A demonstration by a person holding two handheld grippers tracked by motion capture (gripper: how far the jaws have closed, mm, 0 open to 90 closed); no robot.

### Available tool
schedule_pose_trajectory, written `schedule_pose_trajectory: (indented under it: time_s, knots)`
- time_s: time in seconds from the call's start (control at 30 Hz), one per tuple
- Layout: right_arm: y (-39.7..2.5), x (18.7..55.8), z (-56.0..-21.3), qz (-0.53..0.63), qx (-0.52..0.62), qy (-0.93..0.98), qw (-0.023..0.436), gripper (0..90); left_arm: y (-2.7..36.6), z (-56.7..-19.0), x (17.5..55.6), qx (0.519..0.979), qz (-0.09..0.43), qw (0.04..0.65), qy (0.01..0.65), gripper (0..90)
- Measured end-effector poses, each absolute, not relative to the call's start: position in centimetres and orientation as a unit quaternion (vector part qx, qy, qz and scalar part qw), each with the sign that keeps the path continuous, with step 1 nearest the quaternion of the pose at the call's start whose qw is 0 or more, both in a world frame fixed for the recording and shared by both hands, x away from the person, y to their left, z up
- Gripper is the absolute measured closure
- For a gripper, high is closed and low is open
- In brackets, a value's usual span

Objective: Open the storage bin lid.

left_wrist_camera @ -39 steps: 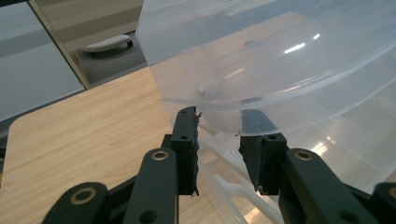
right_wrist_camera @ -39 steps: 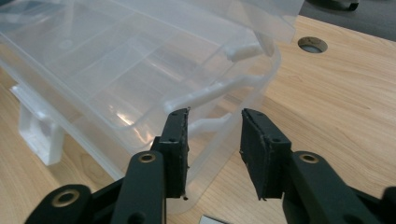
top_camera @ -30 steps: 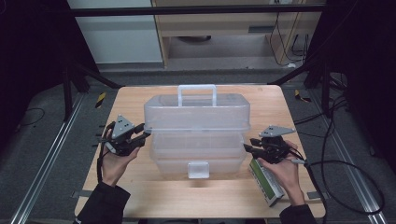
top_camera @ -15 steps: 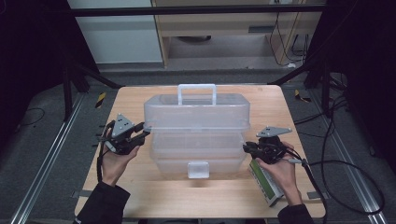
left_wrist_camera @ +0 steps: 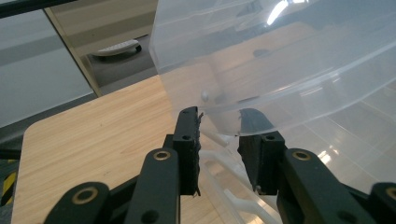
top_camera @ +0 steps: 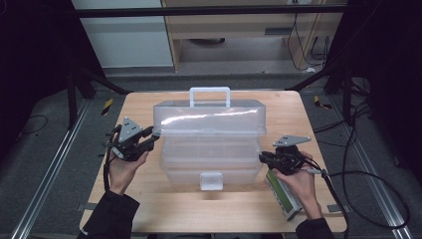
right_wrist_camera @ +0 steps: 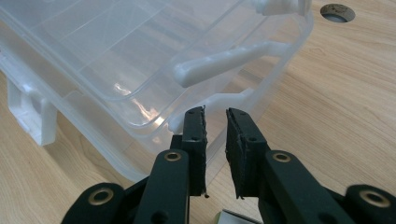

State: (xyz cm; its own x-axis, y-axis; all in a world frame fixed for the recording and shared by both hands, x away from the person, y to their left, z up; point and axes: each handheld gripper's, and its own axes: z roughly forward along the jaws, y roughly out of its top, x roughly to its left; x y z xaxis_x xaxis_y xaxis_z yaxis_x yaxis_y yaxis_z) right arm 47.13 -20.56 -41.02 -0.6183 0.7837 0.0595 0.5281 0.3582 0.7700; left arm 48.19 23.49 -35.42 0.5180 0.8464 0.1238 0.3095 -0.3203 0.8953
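**Storage box: lifting the lid evenly from both ends**

The clear plastic storage box [top_camera: 211, 144] sits in the middle of the wooden counter [top_camera: 149, 209], its lid [top_camera: 209, 118] raised and tilted back, white handle [top_camera: 209, 95] away from the person. The left hand-held gripper [top_camera: 144, 144] has its jaws apart, straddling the lid's lower corner edge without pinching it, as its own view shows. The right hand-held gripper [top_camera: 263, 158] is at the box's right end near a white hinge arm [right_wrist_camera: 219, 63], jaws a little apart, holding nothing. A green-and-white packet [top_camera: 284, 196] lies under the right hand.

To do this well, I judge the left jaws should close on the rim before moving further, and the right should brace the base so it does not slide.
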Motion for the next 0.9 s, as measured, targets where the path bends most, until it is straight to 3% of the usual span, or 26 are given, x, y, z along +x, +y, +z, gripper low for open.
schedule_pose_trajectory:
  time_s: [0.9]
  knots:
    - [-20.8,47.2,-41.2,0.405,0.408,0.803,0.155,78.3,23.3,-34.3,49.3,0.743,0.313,0.441,0.394,67.5]
